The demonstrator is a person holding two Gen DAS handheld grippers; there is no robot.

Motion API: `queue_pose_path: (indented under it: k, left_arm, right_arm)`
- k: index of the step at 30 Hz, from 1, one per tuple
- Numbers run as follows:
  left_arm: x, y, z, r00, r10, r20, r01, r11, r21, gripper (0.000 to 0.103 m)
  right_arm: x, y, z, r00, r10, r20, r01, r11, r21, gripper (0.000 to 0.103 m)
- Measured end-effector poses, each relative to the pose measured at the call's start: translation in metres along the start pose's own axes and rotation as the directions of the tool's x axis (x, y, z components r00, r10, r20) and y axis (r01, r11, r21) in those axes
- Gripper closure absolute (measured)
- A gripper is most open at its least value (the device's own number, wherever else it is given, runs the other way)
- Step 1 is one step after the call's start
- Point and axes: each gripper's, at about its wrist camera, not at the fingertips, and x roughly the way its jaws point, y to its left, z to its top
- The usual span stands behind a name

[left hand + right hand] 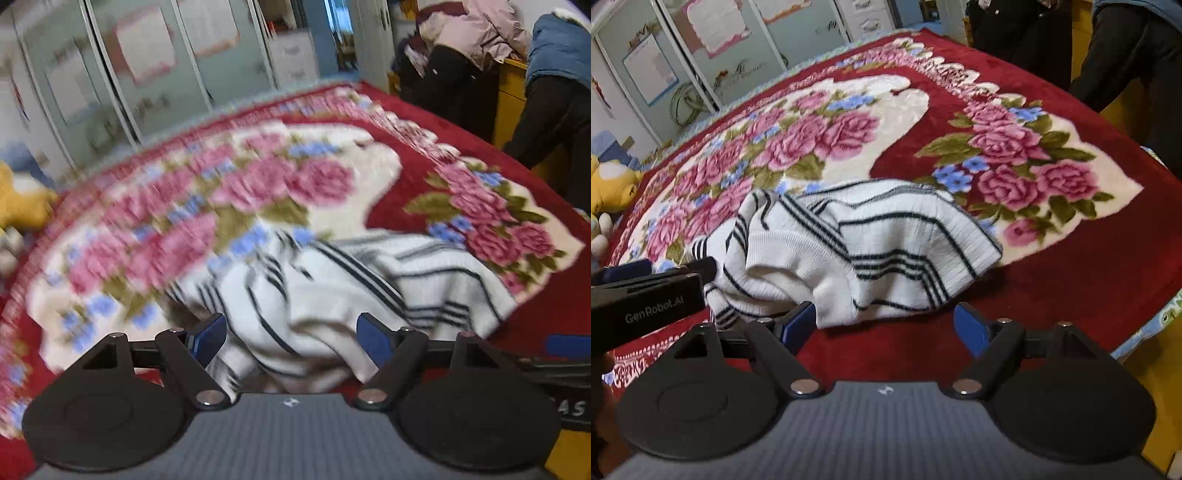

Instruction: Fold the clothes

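The sweater lies crumpled on the blanket, near its front edge; the blanket covers the bed. The right gripper is just before the sweater's front edge, and the left gripper stands over the sweater's left part; a toy lies at the far left; cabinets stand behind the bed, and a person at the right.

A crumpled striped sweater is seen on the floral blanket, just beyond the right gripper, whose jaws are spread.
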Motion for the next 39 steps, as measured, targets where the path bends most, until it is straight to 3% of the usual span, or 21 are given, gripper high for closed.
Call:
queue_pose_path:
  k: [3,6,12,16,21,29,33,39]
  left_arm:
    - [-0.014,-0.002,0.000,0.995,0.044,0.092,-0.044,0.999,-0.007,0.018]
    - [-0.017,0.010,-0.001,0.990,-0.014,0.143,0.026,0.996,-0.082,0.011]
    - [0.017,0.023,-0.007,0.998,-0.010,-0.059,0.002,0.993,-0.122,0.010]
    - [0.041,0.030,-0.012,0.979,0.002,-0.203,-0.029,0.991,-0.130,0.010]
    - [0.057,0.030,-0.021,0.951,0.001,-0.310,-0.034,0.994,-0.100,0.010]
    - [0.074,0.034,-0.026,0.917,0.021,-0.398,-0.070,0.992,-0.109,0.010]
    - [0.075,0.048,-0.025,0.923,0.010,-0.384,-0.082,0.982,-0.172,0.010]
    - [0.077,0.053,-0.025,0.935,-0.009,-0.354,-0.065,0.978,-0.198,0.010]
  right_arm:
    - [0.000,-0.009,0.002,1.000,0.021,0.016,-0.021,0.999,0.040,0.021]
    - [0.003,-0.015,0.001,0.999,0.036,0.007,-0.036,0.997,0.066,0.021]
    - [0.011,-0.009,0.001,1.000,0.023,-0.018,-0.022,0.999,0.043,0.021]
    - [0.017,0.002,0.000,0.999,0.015,-0.041,-0.015,1.000,-0.004,0.021]
    - [0.025,0.011,0.001,0.998,-0.011,-0.064,0.007,0.998,-0.061,0.021]
    - [0.034,-0.012,-0.002,0.998,0.036,-0.051,-0.034,0.998,0.050,0.021]
    - [0.034,-0.023,-0.005,0.997,0.080,-0.009,-0.079,0.992,0.095,0.021]
    - [0.035,-0.003,-0.008,0.994,0.110,0.026,-0.111,0.994,0.012,0.021]
